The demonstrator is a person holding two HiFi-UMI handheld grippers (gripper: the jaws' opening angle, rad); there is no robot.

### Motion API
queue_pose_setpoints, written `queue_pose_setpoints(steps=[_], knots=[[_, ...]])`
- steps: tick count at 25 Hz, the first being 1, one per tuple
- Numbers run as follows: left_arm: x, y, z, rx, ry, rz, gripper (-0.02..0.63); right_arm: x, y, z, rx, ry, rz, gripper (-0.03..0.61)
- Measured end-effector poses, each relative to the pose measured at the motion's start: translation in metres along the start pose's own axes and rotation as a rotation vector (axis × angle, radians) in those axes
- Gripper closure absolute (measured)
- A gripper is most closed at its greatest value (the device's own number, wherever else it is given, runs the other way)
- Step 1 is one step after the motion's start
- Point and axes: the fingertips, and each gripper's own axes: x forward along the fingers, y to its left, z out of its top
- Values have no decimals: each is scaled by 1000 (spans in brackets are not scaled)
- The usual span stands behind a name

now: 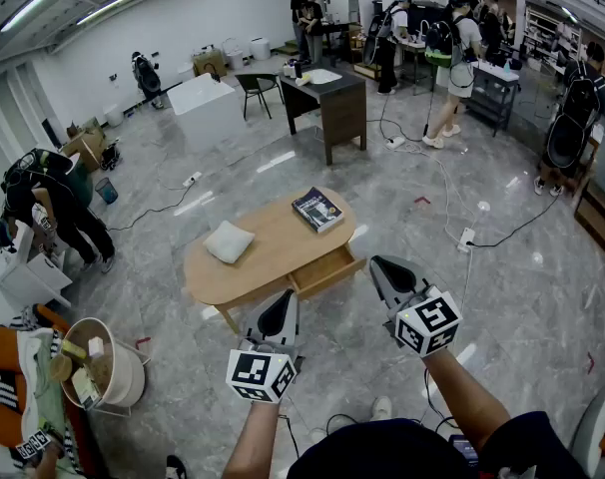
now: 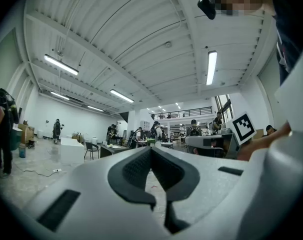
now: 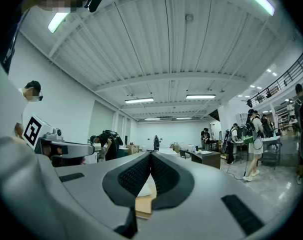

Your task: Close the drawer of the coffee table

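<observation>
Large hall, glossy grey floor [image 1: 512, 297], strip lights overhead. Drawer [image 1: 325, 272] stands pulled out of the near right side of the oval wooden coffee table [image 1: 273, 257], mid-floor. On the tabletop: dark book [image 1: 317, 210] at the far right end, white pillow [image 1: 229, 241] toward the left, well apart.

Left claw [image 1: 283, 299] hangs just near of the table, left of the drawer, not touching. Its own view shows the claw [image 2: 151, 148] closed tip to tip, nothing held. Right claw [image 1: 379, 264] is just right of the drawer front, also clear of it. Its claw [image 3: 151, 154] is pinched together and empty; wood and pillow show through the slot below the tips.

Dark desk [image 1: 327, 93] far behind. People along the far and left edges.
</observation>
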Motion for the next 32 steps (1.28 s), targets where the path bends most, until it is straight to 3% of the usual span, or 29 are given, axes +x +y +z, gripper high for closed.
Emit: queue_pose_setpoints(steps=[17,32], knots=[[28,-13,-20,-21,36,34,614,1,-36,-17,43,0,21,565],[77,-46,-32,-23,42,108,612,-2,-94,-26,62,-9,103,565]])
